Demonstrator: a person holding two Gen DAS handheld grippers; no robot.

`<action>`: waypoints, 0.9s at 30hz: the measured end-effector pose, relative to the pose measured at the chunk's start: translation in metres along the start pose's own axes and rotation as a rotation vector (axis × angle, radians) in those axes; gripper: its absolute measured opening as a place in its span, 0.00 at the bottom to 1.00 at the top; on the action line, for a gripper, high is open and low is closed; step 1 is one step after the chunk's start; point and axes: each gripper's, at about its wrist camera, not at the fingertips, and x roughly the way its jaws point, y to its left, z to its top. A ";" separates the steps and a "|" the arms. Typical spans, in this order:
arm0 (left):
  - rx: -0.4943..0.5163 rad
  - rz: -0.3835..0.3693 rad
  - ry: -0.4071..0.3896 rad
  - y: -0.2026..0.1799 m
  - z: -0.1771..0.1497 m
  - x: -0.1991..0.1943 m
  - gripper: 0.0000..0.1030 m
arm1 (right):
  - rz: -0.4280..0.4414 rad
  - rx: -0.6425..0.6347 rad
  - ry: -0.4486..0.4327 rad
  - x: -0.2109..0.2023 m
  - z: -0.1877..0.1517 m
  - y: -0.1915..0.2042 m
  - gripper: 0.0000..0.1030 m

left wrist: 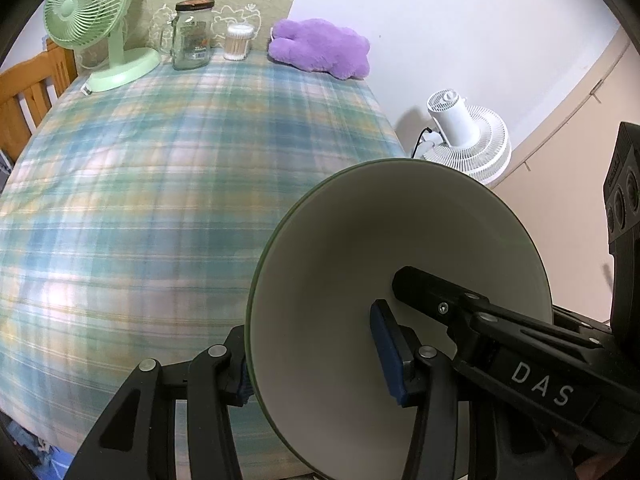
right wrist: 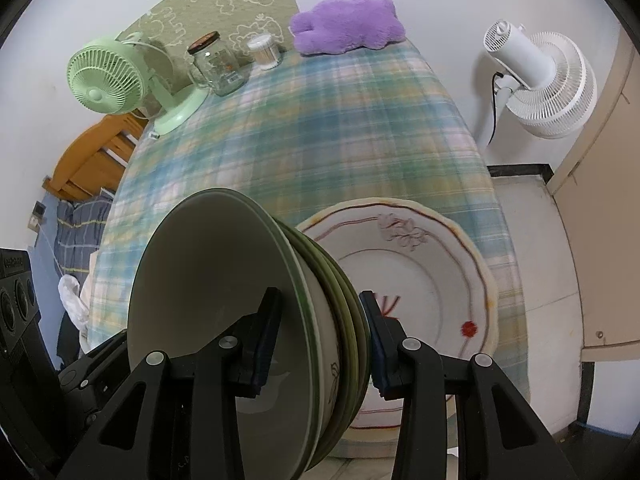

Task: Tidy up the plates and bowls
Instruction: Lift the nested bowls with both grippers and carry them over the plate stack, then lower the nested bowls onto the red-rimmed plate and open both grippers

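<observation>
A stack of several nested bowls (right wrist: 216, 264), cream inside with green rims, hangs tilted above the plaid tablecloth (right wrist: 320, 132). My right gripper (right wrist: 320, 320) is shut on one side of the stack, left finger inside the top bowl and right finger against the outermost wall. In the left wrist view my left gripper (left wrist: 316, 360) is shut on the opposite rim of the bowls (left wrist: 360, 232), and the right gripper's finger (left wrist: 420, 284) shows inside the top bowl. Behind the stack, a white plate (right wrist: 432, 272) with brown lines and a red flower lies flat on the table.
At the table's far end stand a green desk fan (left wrist: 92, 12), a glass jar (left wrist: 192, 36), a cotton-swab tub (left wrist: 239, 42) and a purple plush toy (left wrist: 320, 48). A white floor fan (right wrist: 540, 80) is right of the table edge, a wooden chair (left wrist: 28, 92) to the left.
</observation>
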 end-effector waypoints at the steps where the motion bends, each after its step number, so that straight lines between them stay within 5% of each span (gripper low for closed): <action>1: -0.003 0.001 0.002 -0.003 -0.001 0.002 0.47 | 0.000 -0.002 0.005 0.001 0.001 -0.004 0.41; 17: -0.070 0.017 0.061 -0.027 -0.004 0.043 0.45 | -0.006 -0.023 0.083 0.023 0.008 -0.050 0.41; 27: -0.053 0.050 0.027 -0.039 0.001 0.048 0.44 | -0.006 -0.029 0.079 0.027 0.016 -0.060 0.42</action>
